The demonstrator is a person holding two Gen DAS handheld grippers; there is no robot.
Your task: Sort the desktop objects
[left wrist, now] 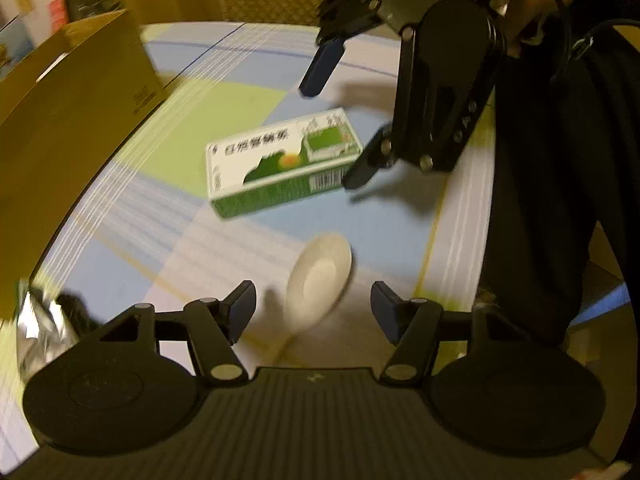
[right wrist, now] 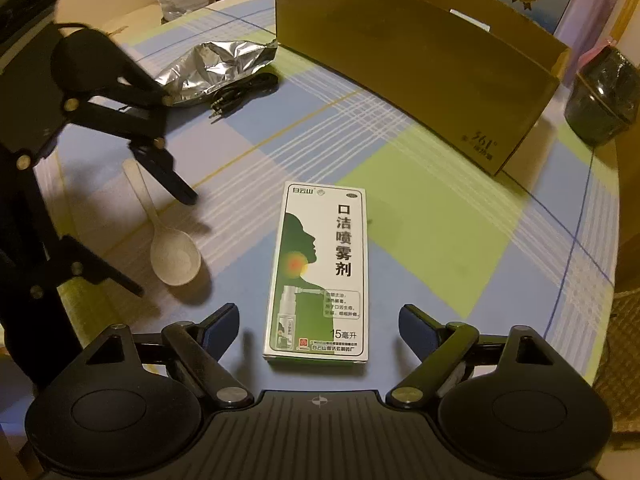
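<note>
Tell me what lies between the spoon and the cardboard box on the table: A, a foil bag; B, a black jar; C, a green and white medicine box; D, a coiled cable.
C: in the right wrist view the medicine box lies flat on the cloth, with the spoon to its left and the cardboard box up to its right.

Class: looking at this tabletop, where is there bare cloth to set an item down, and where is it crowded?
Free: the cloth between the spray box and the cardboard box. Crowded: the side with the spoon, foil bag and audio cable, where the left claw hangs.
</note>
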